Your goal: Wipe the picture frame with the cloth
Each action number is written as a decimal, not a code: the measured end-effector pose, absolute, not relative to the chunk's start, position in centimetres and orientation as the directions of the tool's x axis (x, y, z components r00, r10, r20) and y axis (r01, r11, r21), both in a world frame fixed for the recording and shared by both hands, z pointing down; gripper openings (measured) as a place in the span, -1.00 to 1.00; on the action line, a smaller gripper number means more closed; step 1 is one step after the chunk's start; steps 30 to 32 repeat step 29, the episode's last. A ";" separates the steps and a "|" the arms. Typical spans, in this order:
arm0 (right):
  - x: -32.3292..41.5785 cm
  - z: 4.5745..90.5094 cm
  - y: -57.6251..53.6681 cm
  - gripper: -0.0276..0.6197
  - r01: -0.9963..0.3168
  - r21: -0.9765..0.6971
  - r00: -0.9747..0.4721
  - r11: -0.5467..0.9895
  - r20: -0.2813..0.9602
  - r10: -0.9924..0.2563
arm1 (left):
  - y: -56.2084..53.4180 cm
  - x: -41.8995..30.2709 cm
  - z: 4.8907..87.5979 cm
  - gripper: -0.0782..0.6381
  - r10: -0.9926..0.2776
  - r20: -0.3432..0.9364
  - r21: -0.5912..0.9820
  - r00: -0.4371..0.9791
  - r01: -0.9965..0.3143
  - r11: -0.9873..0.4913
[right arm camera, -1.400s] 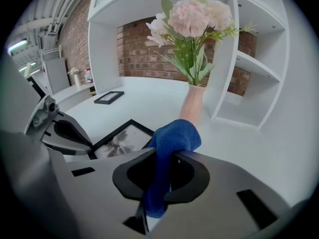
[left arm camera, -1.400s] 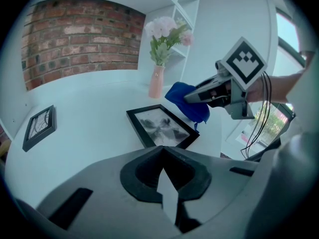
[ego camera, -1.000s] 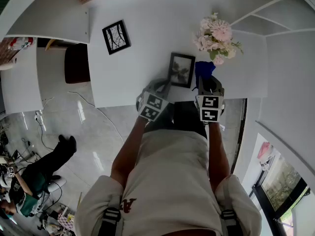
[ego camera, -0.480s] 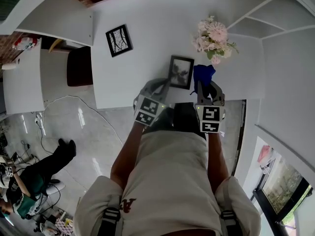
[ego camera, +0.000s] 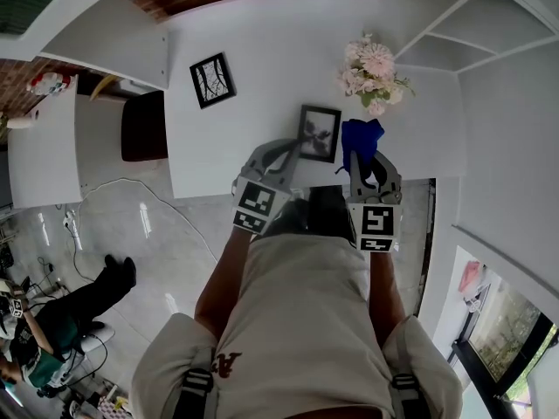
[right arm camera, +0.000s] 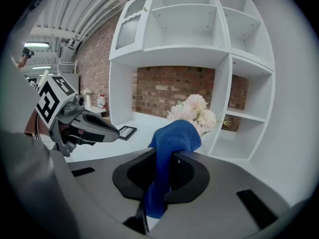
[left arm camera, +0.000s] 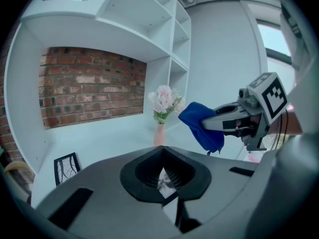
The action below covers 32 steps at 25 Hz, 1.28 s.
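Note:
A black picture frame [ego camera: 320, 133] with a plant photo stands at the front of the white table [ego camera: 262, 59]. My left gripper [ego camera: 297, 149] is shut on its left edge; in the left gripper view a sliver of the photo [left arm camera: 163, 179] shows between the jaws. A blue cloth [ego camera: 360, 136] hangs just right of the frame, with my right gripper [ego camera: 356, 154] shut on it. From the right gripper view, the cloth [right arm camera: 169, 148] bulges above the jaws and trails down between them. The cloth [left arm camera: 202, 124] hangs apart from the frame.
A second black frame [ego camera: 212, 79] lies on the table at the back left. A vase of pink flowers [ego camera: 374, 70] stands just behind the cloth. White shelves [right arm camera: 234, 83] rise to the right, with a brick wall [left arm camera: 89, 83] behind. The table's front edge is under my grippers.
Both grips are unchanged. The marker cubes of both grippers have sunk slightly toward the person's body, and the head view has shifted a little.

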State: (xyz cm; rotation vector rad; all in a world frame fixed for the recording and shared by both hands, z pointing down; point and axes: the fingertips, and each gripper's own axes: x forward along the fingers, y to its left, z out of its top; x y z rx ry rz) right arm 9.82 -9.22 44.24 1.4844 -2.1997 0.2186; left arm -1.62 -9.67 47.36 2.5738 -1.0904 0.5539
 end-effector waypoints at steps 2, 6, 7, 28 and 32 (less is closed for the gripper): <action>9.7 43.6 -9.0 -0.81 -0.905 0.136 -0.303 0.403 0.459 -0.835 | -9.7 -1.7 46.6 -0.79 -0.627 0.442 0.109 0.641 -0.732 -0.672; 9.5 43.1 -8.8 -0.82 -0.893 0.177 -0.290 0.413 0.476 -0.831 | -9.6 -1.8 45.6 -0.79 -0.638 0.425 0.097 0.642 -0.733 -0.673; 9.5 43.1 -8.7 -0.82 -0.892 0.180 -0.289 0.415 0.478 -0.829 | -9.6 -1.9 45.4 -0.78 -0.640 0.422 0.096 0.642 -0.733 -0.673; 8.5 39.0 -7.6 -0.82 -0.897 0.172 -0.311 0.406 0.405 -0.860 | -8.8 -2.9 41.0 -0.78 -0.674 0.341 0.059 0.655 -0.731 -0.680; 8.4 38.9 -7.5 -0.82 -0.898 0.172 -0.311 0.405 0.404 -0.860 | -8.7 -3.0 40.8 -0.78 -0.675 0.338 0.059 0.656 -0.731 -0.680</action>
